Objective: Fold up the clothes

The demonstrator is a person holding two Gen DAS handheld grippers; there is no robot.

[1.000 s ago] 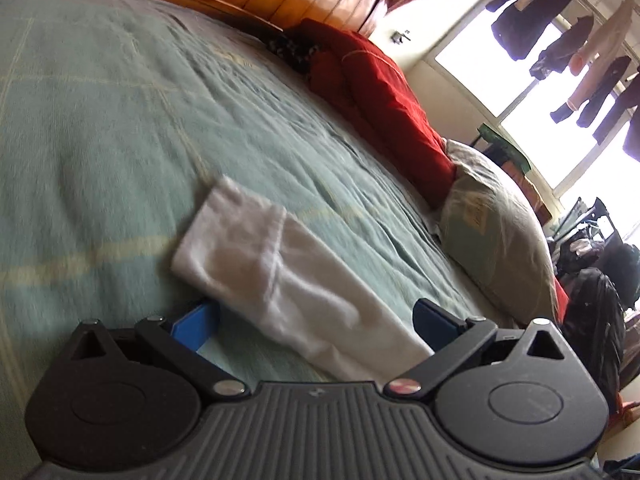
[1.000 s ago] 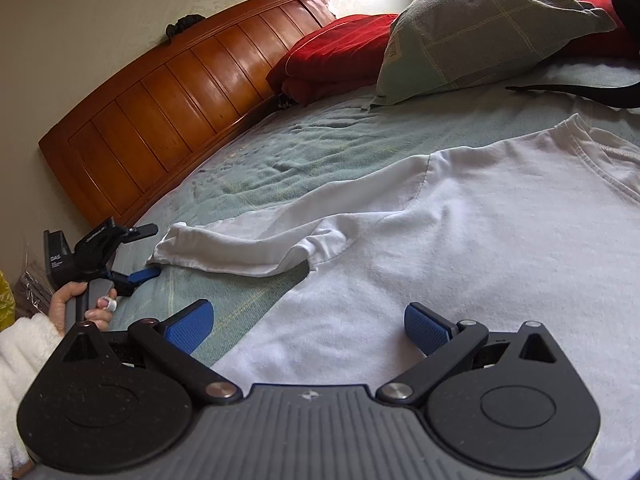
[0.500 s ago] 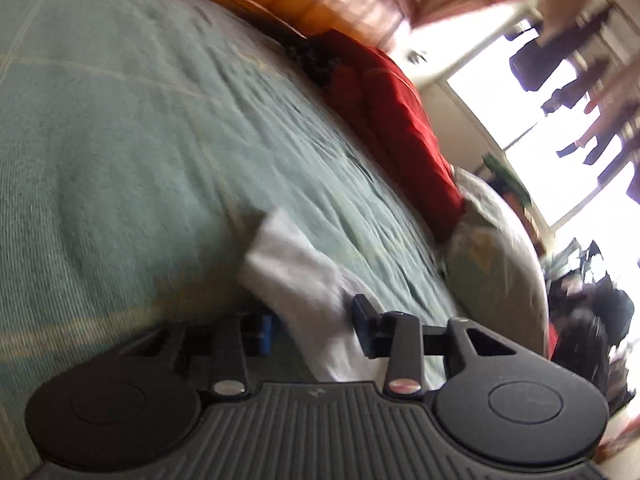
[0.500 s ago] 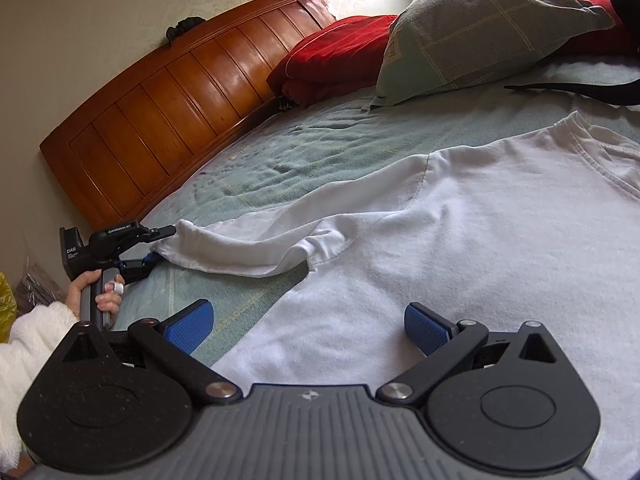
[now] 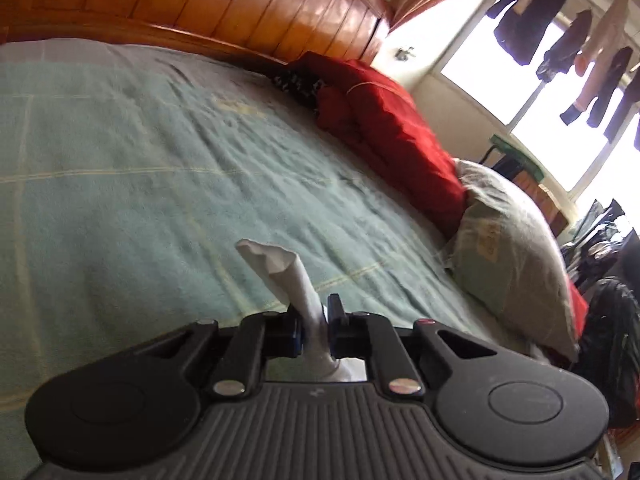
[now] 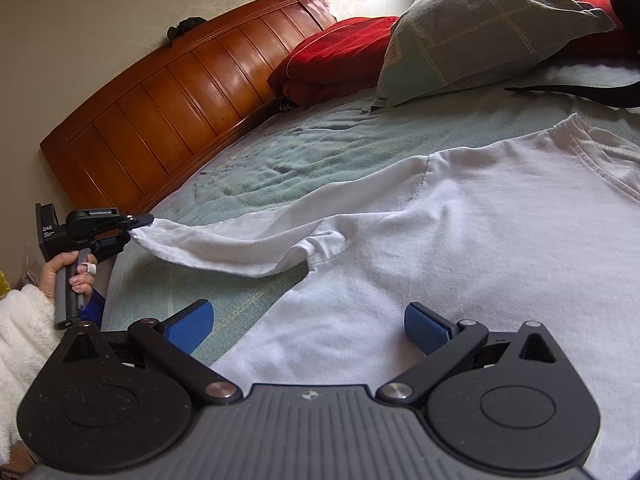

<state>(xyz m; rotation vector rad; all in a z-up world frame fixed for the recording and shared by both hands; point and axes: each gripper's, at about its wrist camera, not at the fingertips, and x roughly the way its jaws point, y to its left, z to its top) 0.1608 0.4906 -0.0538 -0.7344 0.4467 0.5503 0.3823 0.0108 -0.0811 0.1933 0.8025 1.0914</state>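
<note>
Left wrist view first: our left gripper (image 5: 314,326) has its jaws pinched together on the sleeve cuff (image 5: 280,266) of the white T-shirt (image 6: 460,248), and the cuff's end pokes up past the fingers, crumpled and tilted to the left, above the green blanket (image 5: 120,184). From the right wrist camera we see that same left gripper (image 6: 138,224) at the bed's edge, gripped by our left hand (image 6: 70,276), with the sleeve (image 6: 224,244) lifted off the blanket and stretched between the tool and the shirt body. The shirt itself lies spread flat on the green blanket (image 6: 320,140), collar (image 6: 596,152) towards the far right. Our right gripper (image 6: 308,326) hovers low over the shirt's side, blue pads wide apart, holding nothing; the left pad (image 6: 190,324) sits over blanket, the right pad (image 6: 426,324) over white cloth. Beyond, a grey pillow (image 6: 480,28) leans against a red quilt (image 6: 336,64), beside the wooden headboard (image 6: 180,108).
</note>
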